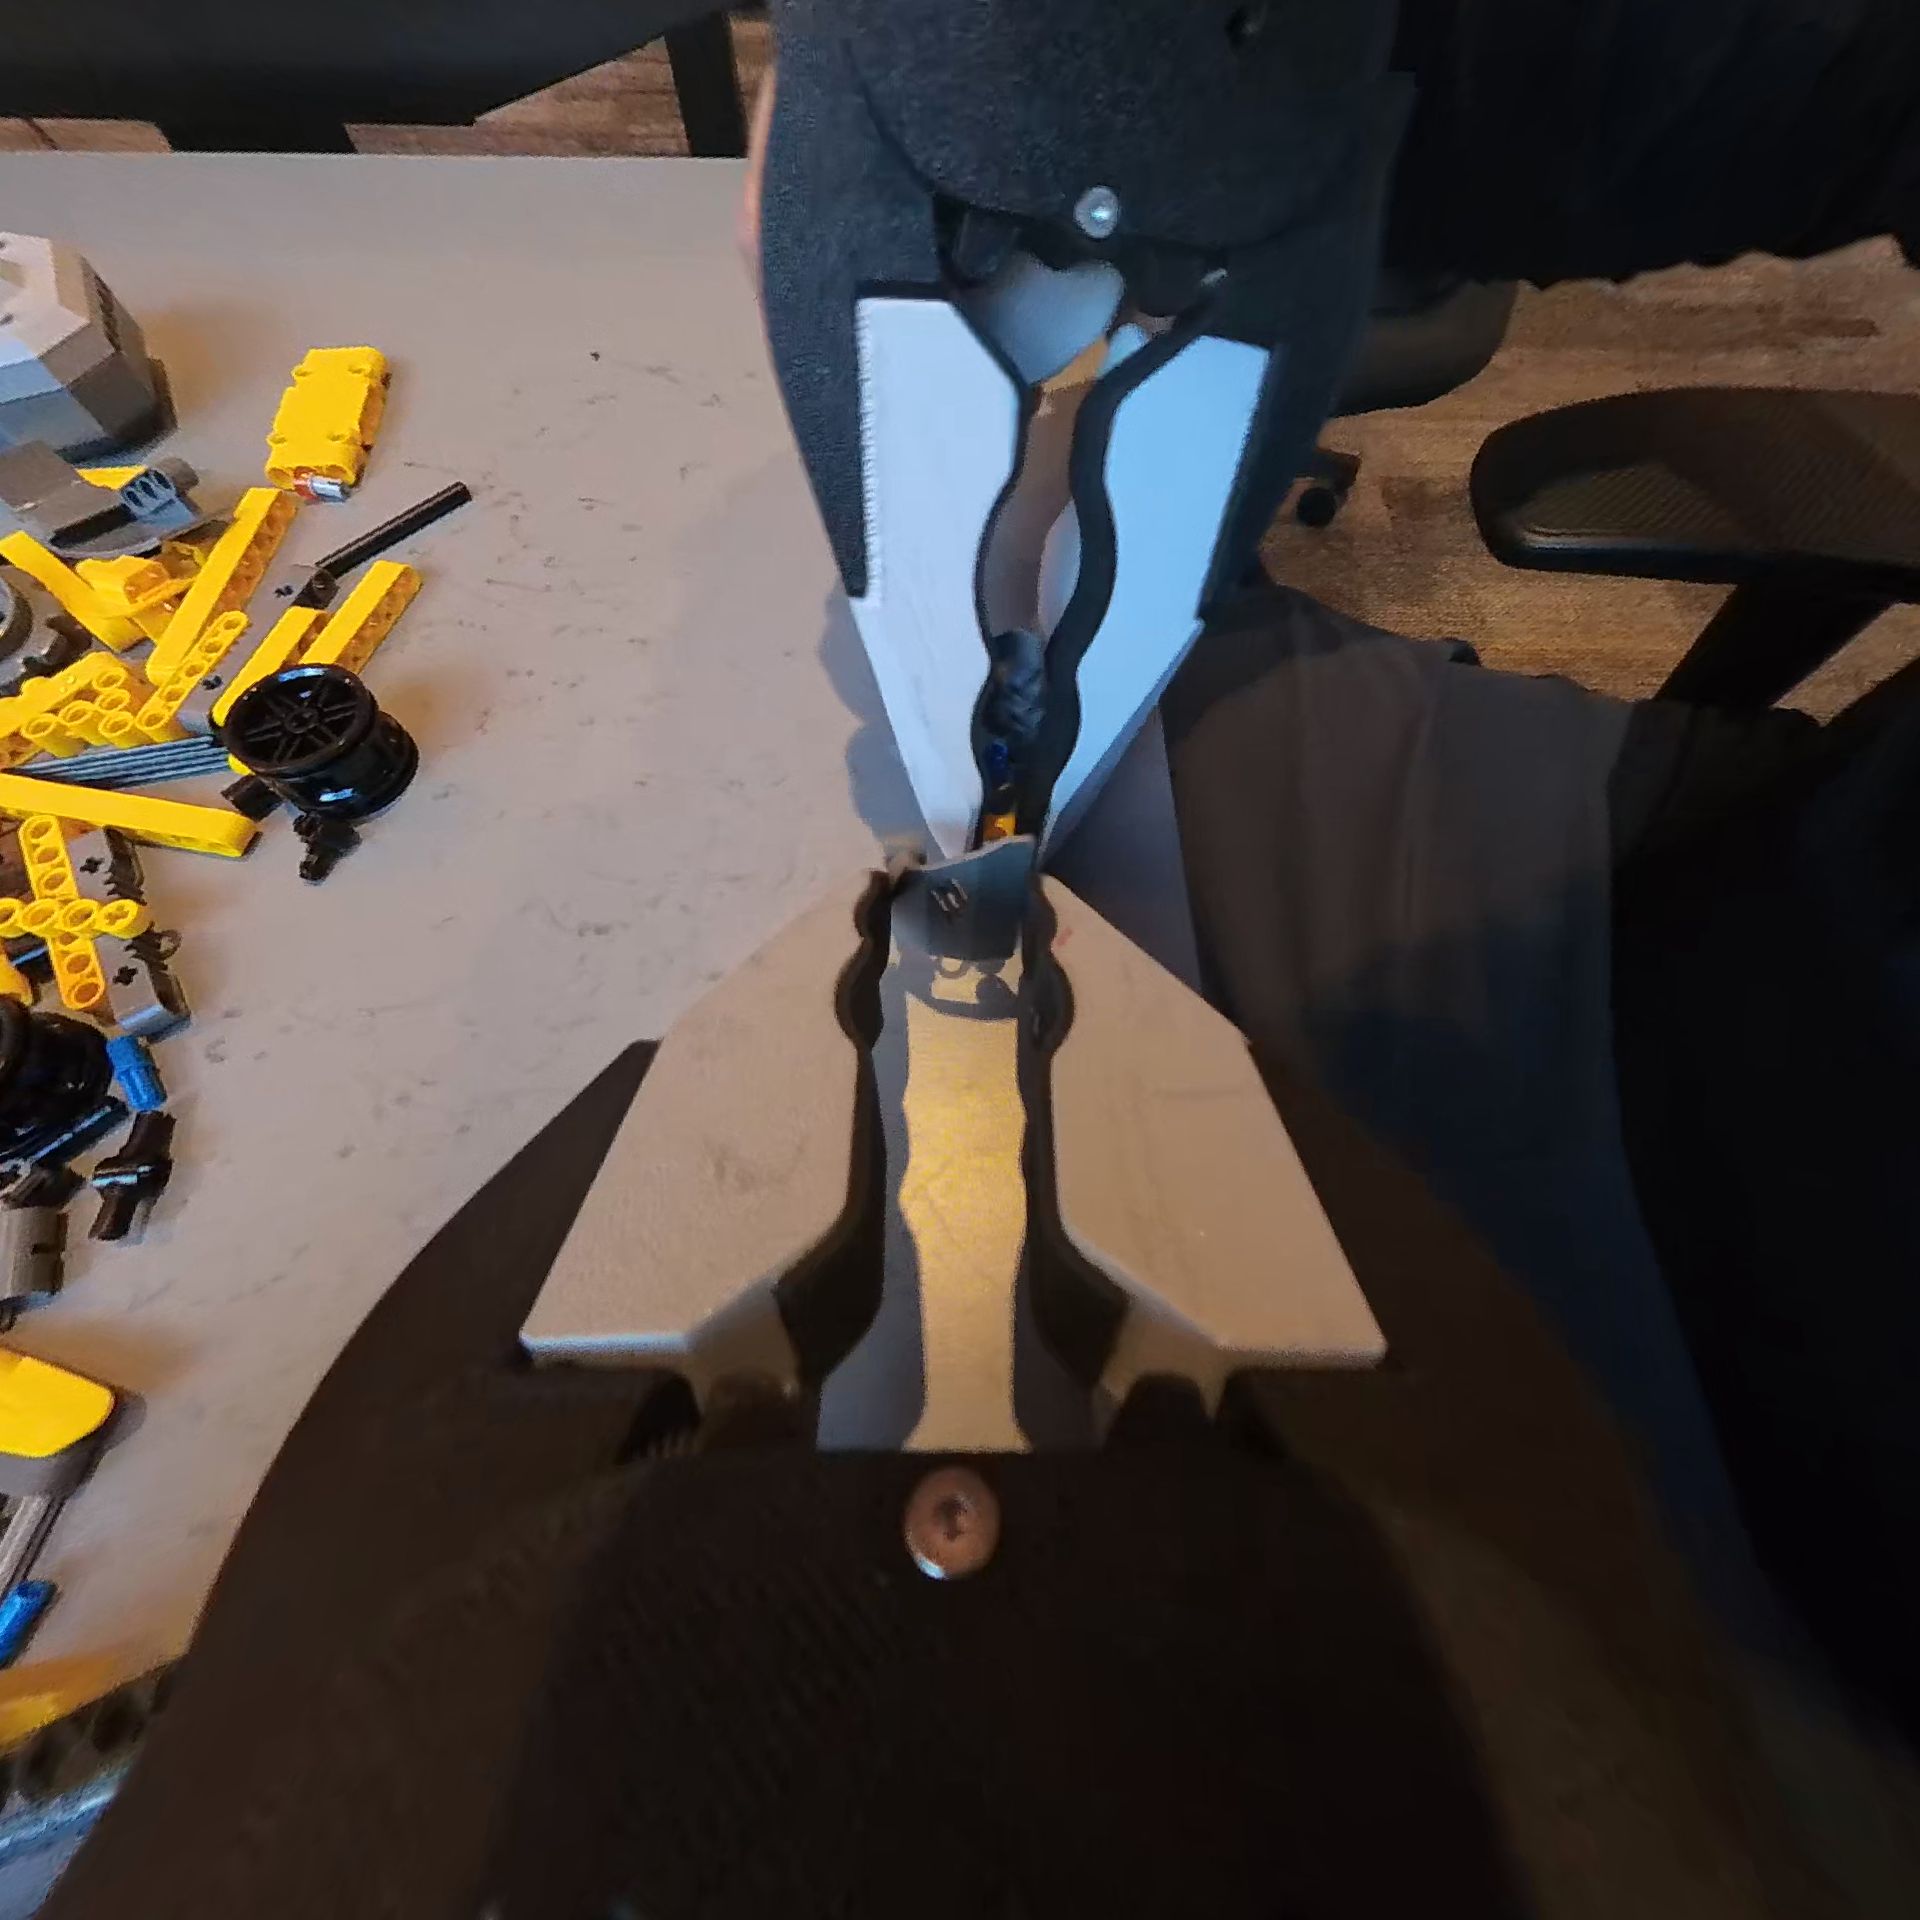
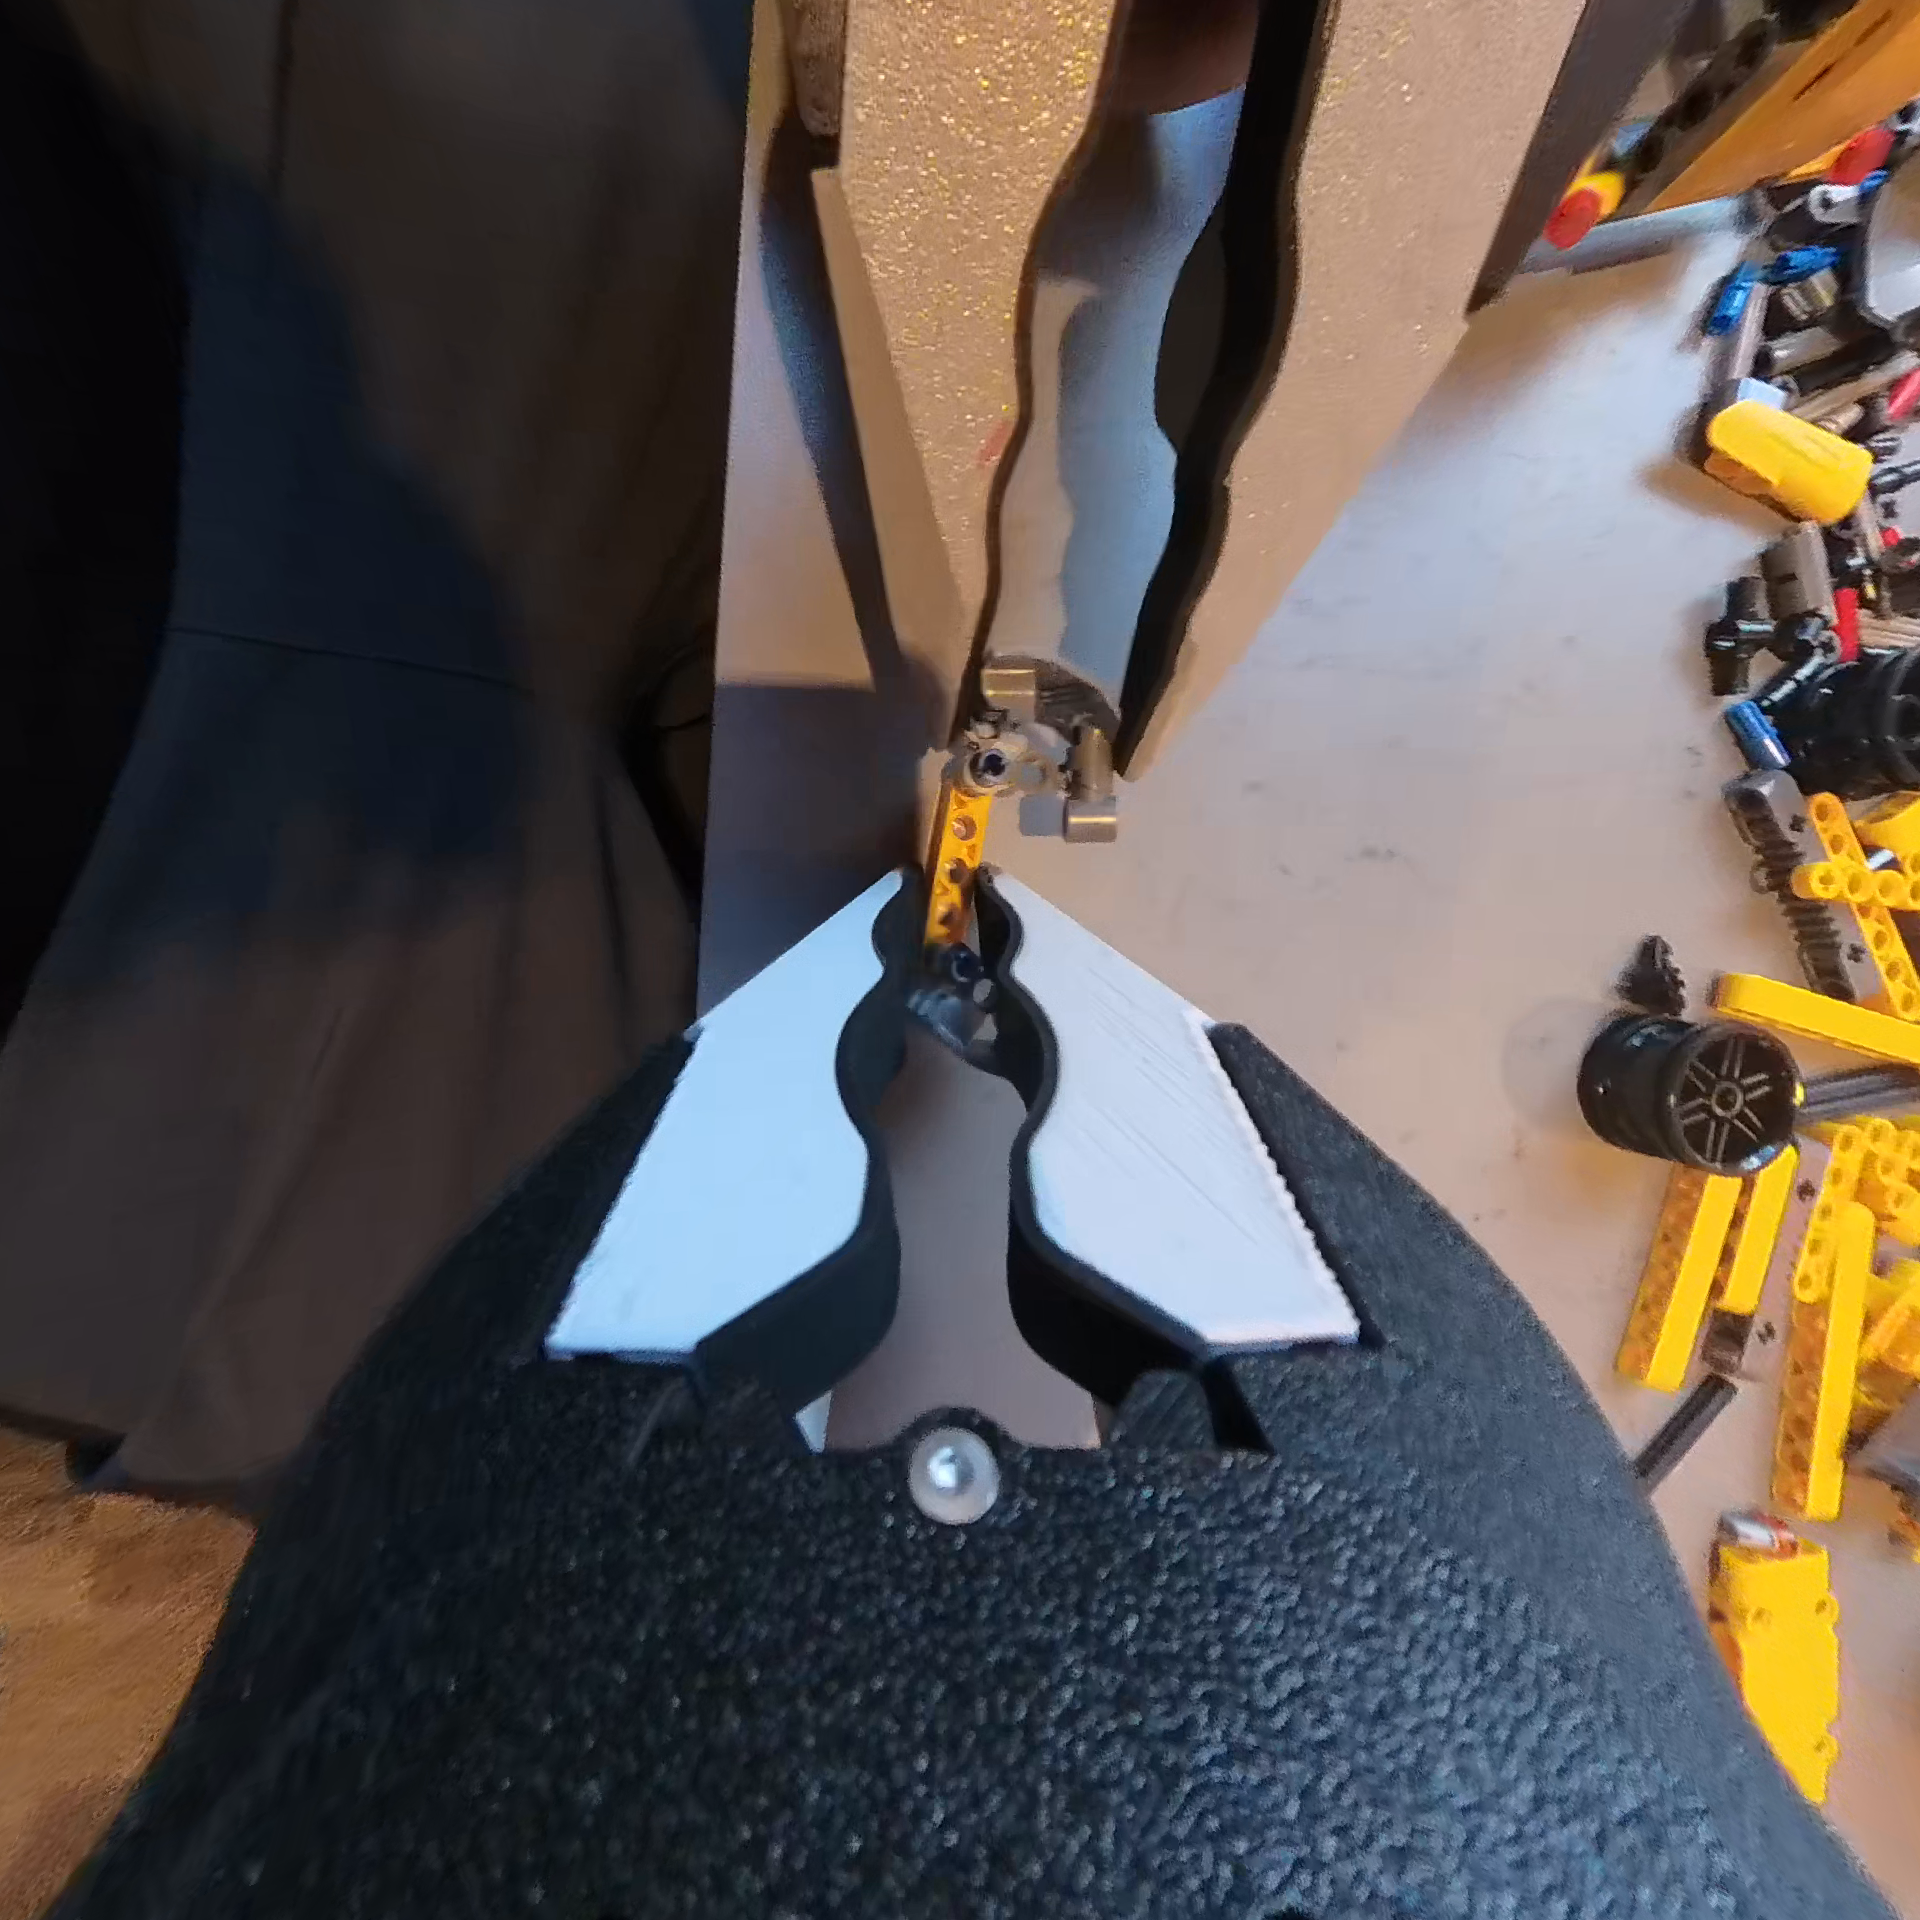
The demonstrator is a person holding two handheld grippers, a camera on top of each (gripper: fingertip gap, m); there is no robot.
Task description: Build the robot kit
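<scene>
My left gripper (image 1: 961, 878) has tan fingers and is shut on a small grey connector assembly (image 1: 966, 906) just off the table's near edge. My right gripper (image 2: 951, 883) has white fingers and is shut on a short yellow holed beam (image 2: 958, 852), with a black ribbed part (image 2: 945, 1003) between its pads. The two grippers meet tip to tip. The yellow beam reaches up to the grey assembly (image 2: 1039, 727) held by the left gripper (image 2: 1039, 746) and touches it. In the left wrist view the right gripper (image 1: 997, 823) comes down from above.
A grey table (image 1: 623, 520) carries a pile of yellow beams (image 1: 156, 623), a black wheel (image 1: 312, 738) and a yellow block (image 1: 327, 416). They also show in the right wrist view: beams (image 2: 1818, 1247), wheel (image 2: 1694, 1101). A person's dark clothing (image 2: 312, 727) and an office chair (image 1: 1714, 488) lie beyond the edge. My two grippers' fingertips are within a few centimetres of each other.
</scene>
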